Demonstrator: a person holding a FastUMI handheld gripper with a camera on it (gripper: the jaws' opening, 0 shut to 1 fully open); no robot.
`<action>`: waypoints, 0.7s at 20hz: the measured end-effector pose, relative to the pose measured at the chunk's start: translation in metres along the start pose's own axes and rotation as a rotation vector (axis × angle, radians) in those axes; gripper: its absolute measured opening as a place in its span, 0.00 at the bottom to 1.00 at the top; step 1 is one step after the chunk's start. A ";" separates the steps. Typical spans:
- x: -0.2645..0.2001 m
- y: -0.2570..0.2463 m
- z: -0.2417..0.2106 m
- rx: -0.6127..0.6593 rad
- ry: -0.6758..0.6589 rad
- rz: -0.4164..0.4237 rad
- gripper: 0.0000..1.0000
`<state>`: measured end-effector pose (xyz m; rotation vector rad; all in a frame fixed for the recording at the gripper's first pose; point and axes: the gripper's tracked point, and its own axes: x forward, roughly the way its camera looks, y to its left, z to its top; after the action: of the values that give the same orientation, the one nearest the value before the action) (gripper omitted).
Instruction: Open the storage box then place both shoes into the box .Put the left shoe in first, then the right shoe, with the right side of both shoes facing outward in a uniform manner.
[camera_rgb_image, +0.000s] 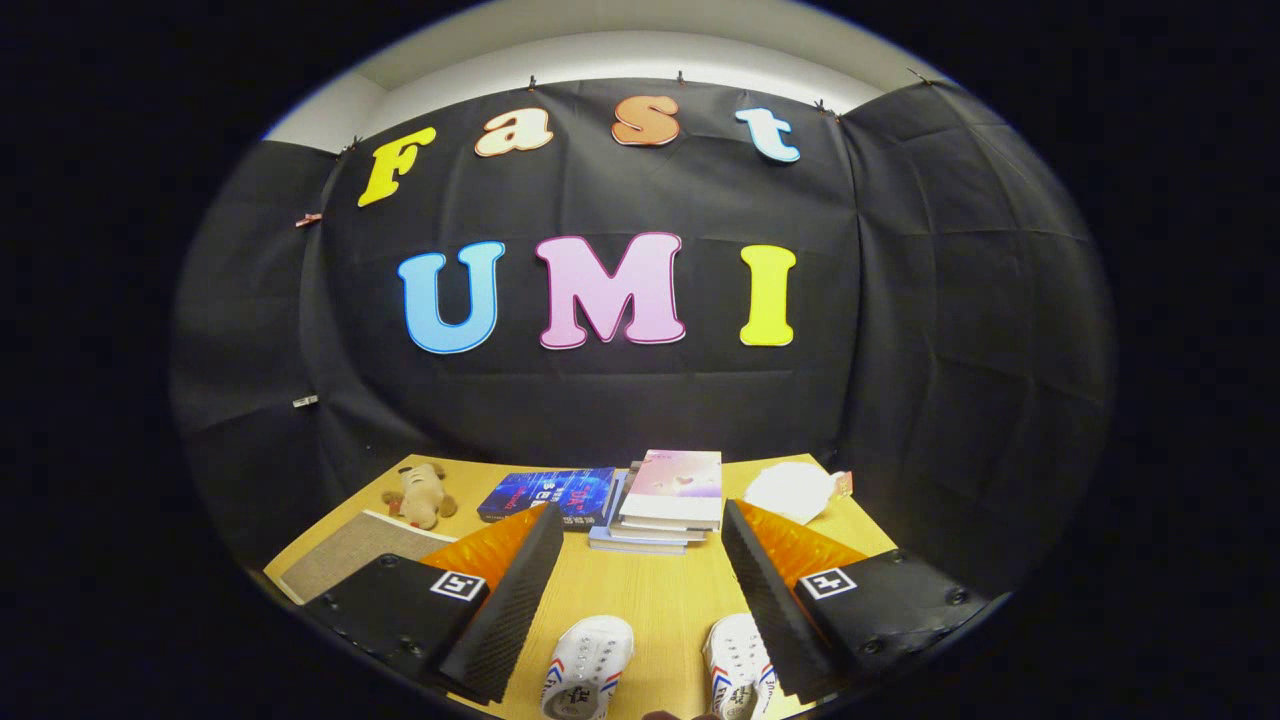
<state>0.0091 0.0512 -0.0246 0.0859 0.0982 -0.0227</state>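
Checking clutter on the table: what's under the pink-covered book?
The pink-covered book tops a stack of books on the wooden table, beyond the open gripper. Only the lower books' edges show; their covers are hidden. A blue book lies beside the stack.

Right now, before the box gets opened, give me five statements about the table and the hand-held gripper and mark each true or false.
1. The hand-held gripper has its fingers spread apart, with nothing between them but bare table and shoes. True.
2. Two white shoes lie on the wooden table between the fingers. True.
3. One shoe is already clamped by both fingers. False: neither finger presses on a shoe.
4. A stack of books lies beyond the fingers. True.
5. The plush toy sits on top of the stack of books. False: it lies apart from them on the table, next to a grey mat.
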 end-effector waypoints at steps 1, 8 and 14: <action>0.001 0.003 -0.002 -0.004 0.008 0.004 0.98; 0.000 0.047 -0.052 0.096 0.194 0.154 0.99; -0.020 0.109 -0.109 0.289 0.412 0.414 0.98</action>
<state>-0.0188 0.1701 -0.1212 0.3982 0.4875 0.3964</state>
